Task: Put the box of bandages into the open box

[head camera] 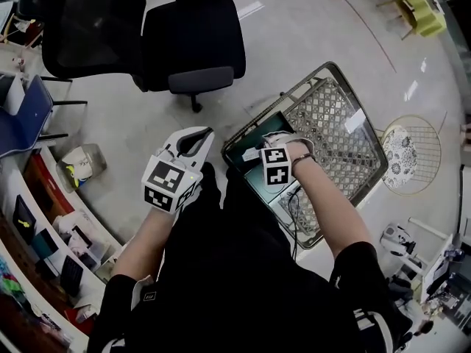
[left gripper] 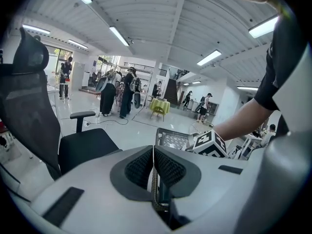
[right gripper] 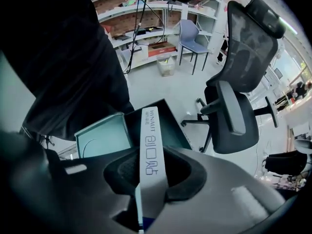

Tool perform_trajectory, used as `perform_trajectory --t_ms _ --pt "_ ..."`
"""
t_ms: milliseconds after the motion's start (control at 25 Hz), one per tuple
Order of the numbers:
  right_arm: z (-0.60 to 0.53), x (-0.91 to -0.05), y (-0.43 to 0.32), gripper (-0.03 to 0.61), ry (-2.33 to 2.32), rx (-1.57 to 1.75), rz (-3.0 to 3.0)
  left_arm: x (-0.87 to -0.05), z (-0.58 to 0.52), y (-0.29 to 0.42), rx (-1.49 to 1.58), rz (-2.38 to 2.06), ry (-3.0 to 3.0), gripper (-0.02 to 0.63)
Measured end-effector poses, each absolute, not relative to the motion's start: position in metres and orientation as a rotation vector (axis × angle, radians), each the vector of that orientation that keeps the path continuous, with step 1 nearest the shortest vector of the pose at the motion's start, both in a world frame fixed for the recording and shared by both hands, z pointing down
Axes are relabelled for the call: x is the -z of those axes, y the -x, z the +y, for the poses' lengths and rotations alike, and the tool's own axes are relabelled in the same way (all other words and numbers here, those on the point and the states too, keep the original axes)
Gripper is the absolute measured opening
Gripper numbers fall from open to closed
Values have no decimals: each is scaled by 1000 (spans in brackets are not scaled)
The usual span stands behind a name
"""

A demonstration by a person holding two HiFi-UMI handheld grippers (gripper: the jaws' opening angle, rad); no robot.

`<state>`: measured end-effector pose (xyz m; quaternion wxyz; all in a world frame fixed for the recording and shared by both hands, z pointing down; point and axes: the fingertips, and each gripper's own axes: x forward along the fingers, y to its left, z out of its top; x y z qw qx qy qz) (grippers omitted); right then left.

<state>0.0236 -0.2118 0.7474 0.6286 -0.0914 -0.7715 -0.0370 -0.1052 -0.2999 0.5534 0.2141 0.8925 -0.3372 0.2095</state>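
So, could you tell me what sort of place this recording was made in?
Probably a large open-plan workspace or lab hall: a black office chair, stocked shelves along a wall, and people standing about under long ceiling strip lights.

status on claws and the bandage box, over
Left claw shut, empty. Right claw shut on bandage box, over open box. Nothing seen in the way.
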Motion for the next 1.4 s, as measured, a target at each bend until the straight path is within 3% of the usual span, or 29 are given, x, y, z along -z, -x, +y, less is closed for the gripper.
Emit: perform_trajectory --t_ms 520,720,880,1080,1160,1400 --pt "-218 -740 -31 150 143 98 -1771 -551 -295 111 -577 -928 -2472 12" --pt "-230 -733 -41 150 52 87 -1781 -553 -294 114 -573 -922 -2469 12" --pt "-219 -730 -45 103 151 61 -1766 -556 -293 112 -576 -912 -2463 12" --pt "-238 -729 -43 103 116 77 -1769 -561 -295 115 -580 -911 -2453 12" --pt "-250 -732 -42 154 60 109 -1765 -562 -296 116 -582 -910 -2447 12" --pt "-267 -736 -31 144 -88 246 -1772 -565 -298 116 -589 -913 -2438 12"
